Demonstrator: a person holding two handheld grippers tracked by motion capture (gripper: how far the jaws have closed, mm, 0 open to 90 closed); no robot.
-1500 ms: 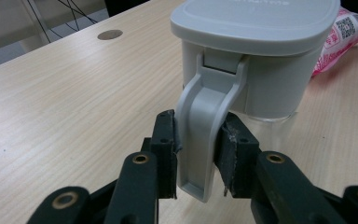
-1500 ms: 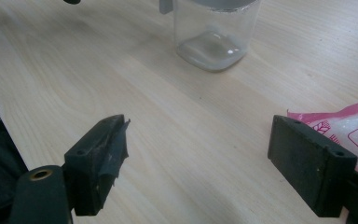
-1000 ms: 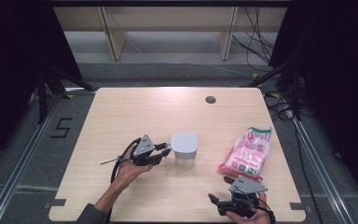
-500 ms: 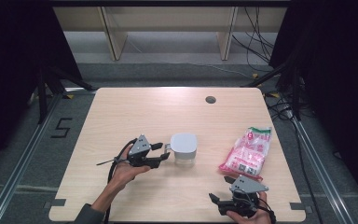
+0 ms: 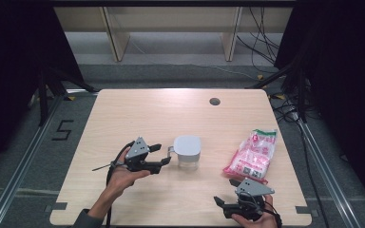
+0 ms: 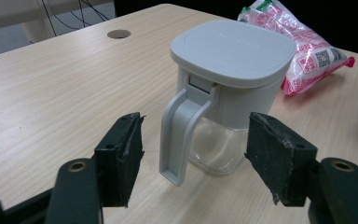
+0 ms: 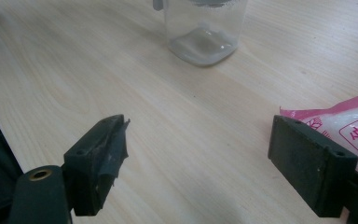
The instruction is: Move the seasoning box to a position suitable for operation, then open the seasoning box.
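Observation:
A clear jar [image 5: 187, 152] with a grey lid and a grey handle [image 6: 179, 135] stands upright at the table's middle. My left gripper [image 5: 164, 154] lies just left of it, pointing at the handle. Its jaws have just been opening and stand wide, with the handle a little ahead of the gap and untouched. In the left gripper view the jar [image 6: 228, 88] rises between the two black pads [image 6: 121, 158]. My right gripper [image 5: 221, 205] rests open near the front right edge, holding nothing. A pink bag [image 5: 252, 154] lies to the jar's right.
A round cable hole [image 5: 214, 101] sits at the table's far side. The bag [image 7: 349, 126] lies close to my right gripper's right jaw. Bare wood [image 5: 138, 114] stretches over the left and far parts of the table. Shelving legs and cables stand beyond it.
My left gripper has let go of the jar's handle, spread its jaws and drawn back a little to the left. The jar and my right gripper have stayed put.

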